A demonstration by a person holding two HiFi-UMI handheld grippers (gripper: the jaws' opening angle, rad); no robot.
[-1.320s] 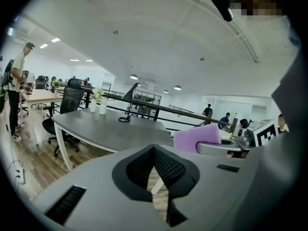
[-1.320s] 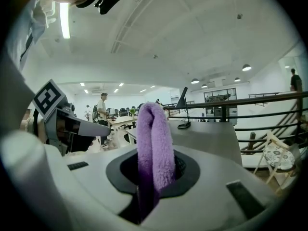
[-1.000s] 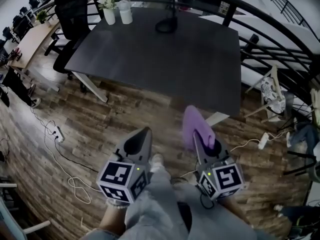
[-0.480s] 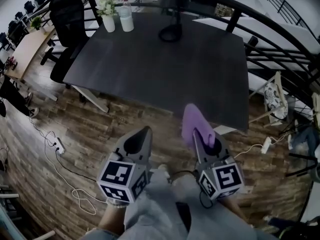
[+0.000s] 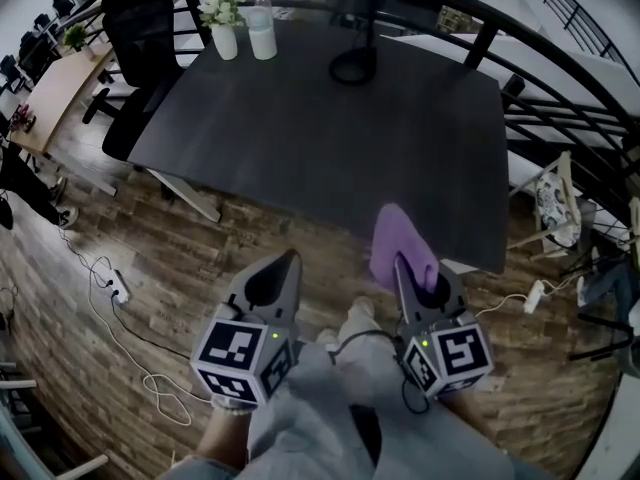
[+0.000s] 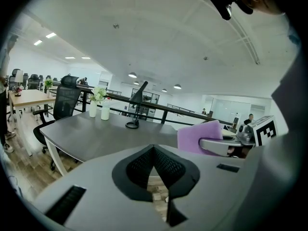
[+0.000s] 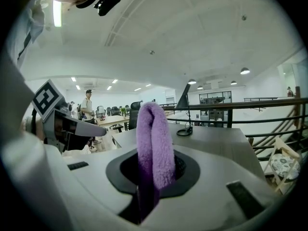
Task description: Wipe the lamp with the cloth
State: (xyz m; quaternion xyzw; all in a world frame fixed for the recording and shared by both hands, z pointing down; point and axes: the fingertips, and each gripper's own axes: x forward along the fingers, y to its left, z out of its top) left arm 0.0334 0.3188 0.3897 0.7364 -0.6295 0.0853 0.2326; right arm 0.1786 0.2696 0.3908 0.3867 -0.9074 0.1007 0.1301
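Note:
A black desk lamp stands at the far edge of the dark table; it also shows in the left gripper view as the lamp and in the right gripper view as the lamp. A folded purple cloth is pinched in my right gripper, which is shut on it short of the table's near edge. The cloth rises between the jaws. My left gripper is shut and holds nothing, its jaws meeting at the tip. The purple cloth appears to its right.
A white vase with flowers and a white bottle stand at the table's far left corner. A black office chair is at the left. Black railings run at the right. Cables lie on the wooden floor.
The table and lamp have drawn closer and shifted slightly right in the head view. Both grippers keep their hold and spacing.

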